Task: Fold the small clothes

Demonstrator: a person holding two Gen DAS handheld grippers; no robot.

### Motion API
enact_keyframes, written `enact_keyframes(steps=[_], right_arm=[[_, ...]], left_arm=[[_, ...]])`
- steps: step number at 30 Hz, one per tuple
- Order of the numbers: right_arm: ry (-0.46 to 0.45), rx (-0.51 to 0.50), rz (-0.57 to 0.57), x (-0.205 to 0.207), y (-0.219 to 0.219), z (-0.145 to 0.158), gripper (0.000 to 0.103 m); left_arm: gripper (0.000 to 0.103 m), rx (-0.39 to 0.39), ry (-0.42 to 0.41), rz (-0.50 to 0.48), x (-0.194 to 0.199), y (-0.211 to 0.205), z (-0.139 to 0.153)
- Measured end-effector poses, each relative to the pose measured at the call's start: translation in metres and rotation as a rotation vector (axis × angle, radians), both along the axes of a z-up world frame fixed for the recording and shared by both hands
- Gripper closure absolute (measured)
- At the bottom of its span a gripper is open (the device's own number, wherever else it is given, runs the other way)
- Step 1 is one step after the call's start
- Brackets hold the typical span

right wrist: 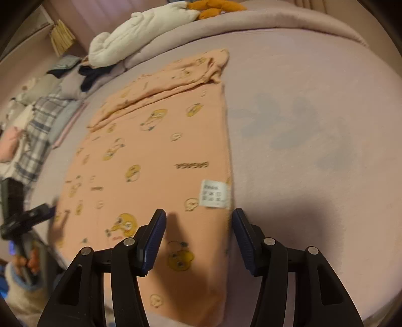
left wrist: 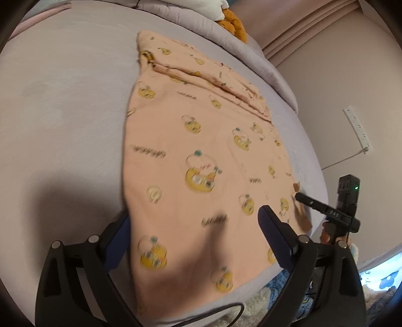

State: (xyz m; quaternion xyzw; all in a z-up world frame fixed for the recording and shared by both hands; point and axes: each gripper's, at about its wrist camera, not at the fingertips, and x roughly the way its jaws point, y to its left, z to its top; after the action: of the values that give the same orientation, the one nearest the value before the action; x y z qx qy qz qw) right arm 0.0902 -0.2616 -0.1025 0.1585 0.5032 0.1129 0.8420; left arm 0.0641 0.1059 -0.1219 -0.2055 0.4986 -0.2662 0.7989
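A peach garment (left wrist: 201, 156) with yellow cartoon prints lies flat on the lilac bed sheet (left wrist: 62, 113), its sleeves folded across the far end. My left gripper (left wrist: 193, 226) is open, its jaws straddling the garment's near left part. My right gripper (right wrist: 198, 226) is open just above the garment (right wrist: 155, 156), near its right edge and a white care label (right wrist: 213, 193). The right gripper also shows in the left wrist view (left wrist: 326, 211) at the garment's right edge. The left gripper shows in the right wrist view (right wrist: 27, 216) at the left edge.
A rolled lilac duvet (right wrist: 226, 22), a white pillow (right wrist: 140, 27) and an orange plush (right wrist: 216, 7) lie at the far end. Plaid and dark clothes (right wrist: 40, 118) lie at the left. A wall power strip (left wrist: 358, 128) is at the right.
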Motion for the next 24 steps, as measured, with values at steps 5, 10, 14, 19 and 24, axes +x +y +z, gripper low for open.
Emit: enact_keyframes(steps=[5,10,14,19,24], right_arm=[[-0.006,0.136,-0.005,0.018,-0.007,-0.007,0.048],[0.025,0.318,-0.033,0.021,-0.021,-0.014,0.057],[0.072,0.386,-0.024,0.009,-0.030,-0.021,0.070],[0.134,0.454,0.020,-0.013,-0.030,-0.026,0.072],[0.173,0.526,0.045,-0.023,-0.026,-0.033,0.072]], left_arm=[[0.010,-0.121,0.034,-0.021,0.028,-0.007,-0.006],[0.027,-0.216,0.074,-0.037,0.031,0.001,-0.009],[0.036,-0.216,0.093,-0.069,0.010,0.008,-0.010],[0.036,-0.240,0.119,-0.100,-0.023,0.013,-0.011],[0.040,-0.274,0.137,-0.098,-0.039,0.012,-0.015]])
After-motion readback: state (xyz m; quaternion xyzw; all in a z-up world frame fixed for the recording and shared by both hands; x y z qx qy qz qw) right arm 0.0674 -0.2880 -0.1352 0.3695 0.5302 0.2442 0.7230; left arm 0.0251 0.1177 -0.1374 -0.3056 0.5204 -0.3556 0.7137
